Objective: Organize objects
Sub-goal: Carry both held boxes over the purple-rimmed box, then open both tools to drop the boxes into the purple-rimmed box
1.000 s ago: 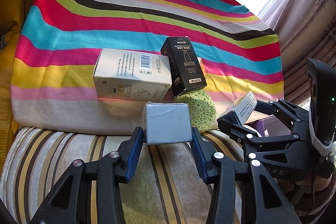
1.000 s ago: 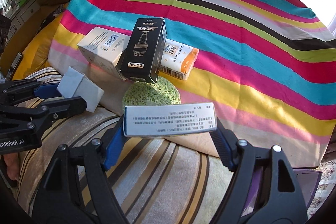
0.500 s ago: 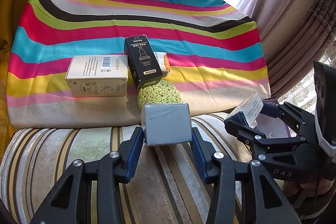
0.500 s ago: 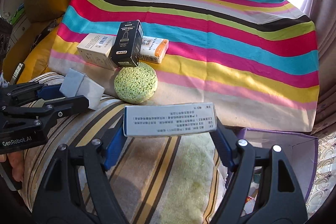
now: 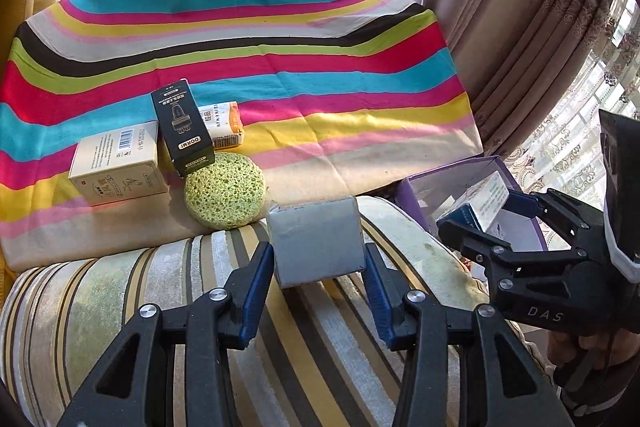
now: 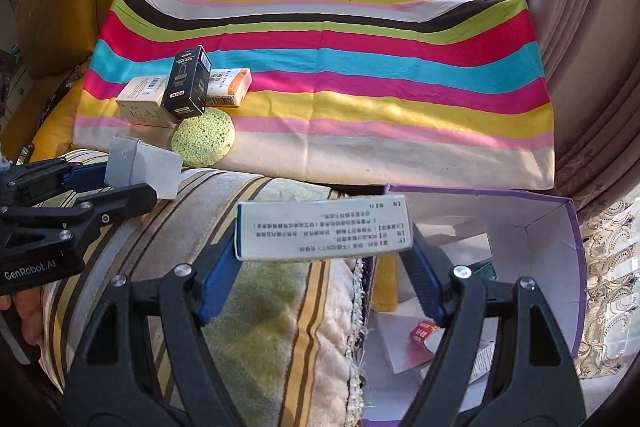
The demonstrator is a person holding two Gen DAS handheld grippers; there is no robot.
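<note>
Your striped cloth [image 6: 360,75] covers the surface, and on it you've got the cream box [image 5: 116,163], black box [image 5: 182,131], orange-ended packet [image 5: 224,123] and green sponge [image 5: 224,197] clustered at its left.

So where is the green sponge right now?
The green sponge lies on the striped cloth, left of centre in both views, just in front of the black box and beside the white box; neither gripper touches it.

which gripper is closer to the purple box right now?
Right. The right gripper holds a white printed carton at the purple box, over its open top's near edge. The left gripper, shut on a grey box, sits over the striped cushion, well aside.
</note>
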